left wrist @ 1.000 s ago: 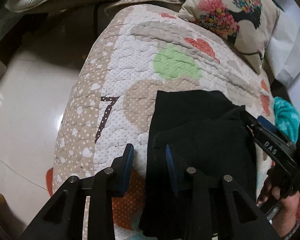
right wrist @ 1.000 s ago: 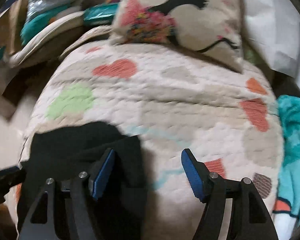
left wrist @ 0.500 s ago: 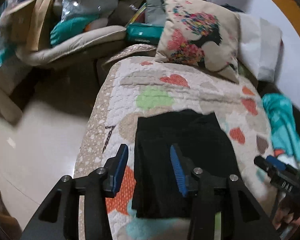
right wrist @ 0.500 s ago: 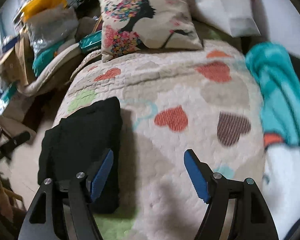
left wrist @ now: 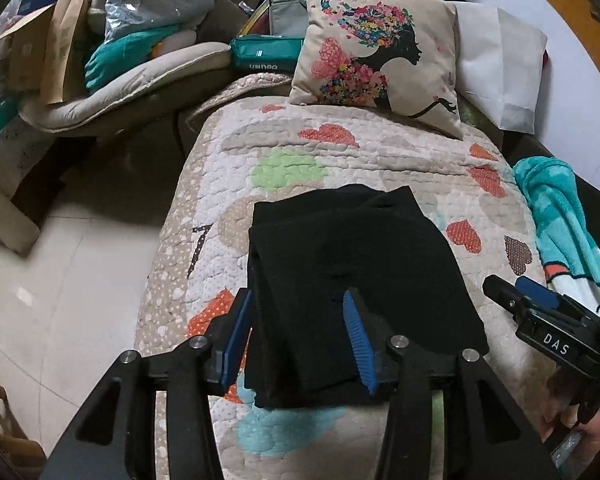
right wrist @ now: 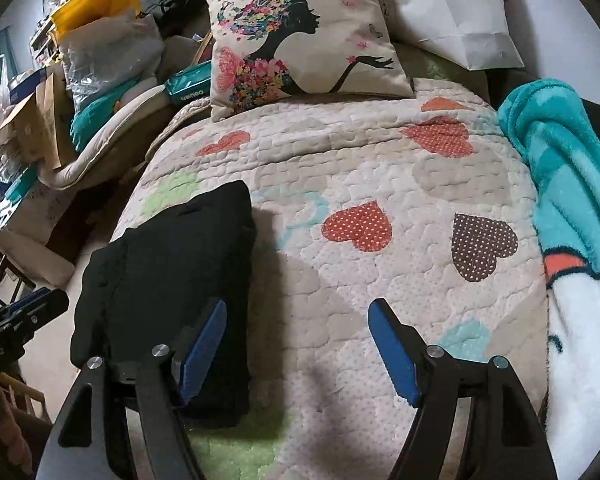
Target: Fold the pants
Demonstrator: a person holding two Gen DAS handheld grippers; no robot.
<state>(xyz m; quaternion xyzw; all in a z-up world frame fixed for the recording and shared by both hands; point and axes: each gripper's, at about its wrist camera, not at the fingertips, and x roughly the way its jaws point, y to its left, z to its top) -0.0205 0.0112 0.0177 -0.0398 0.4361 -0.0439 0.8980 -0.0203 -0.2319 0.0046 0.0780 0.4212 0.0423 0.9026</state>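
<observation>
Pants (left wrist: 356,280), black, folded into a compact stack, lie on the quilt (left wrist: 380,160) near the bed's left edge. My left tongs (left wrist: 298,340) are spread apart over the stack, holding nothing. My right tongs (right wrist: 300,352) gape wide over bare quilt just beside it. Printed pillow (right wrist: 300,32) at the head, teal blanket (right wrist: 560,168) on the right.

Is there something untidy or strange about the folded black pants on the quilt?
Only slightly. The black pants lie folded in a compact stack on the quilt, but the layers are not flush: the lower layer pokes out at the far edge and along the left side. Both grippers are open, holding nothing.
</observation>
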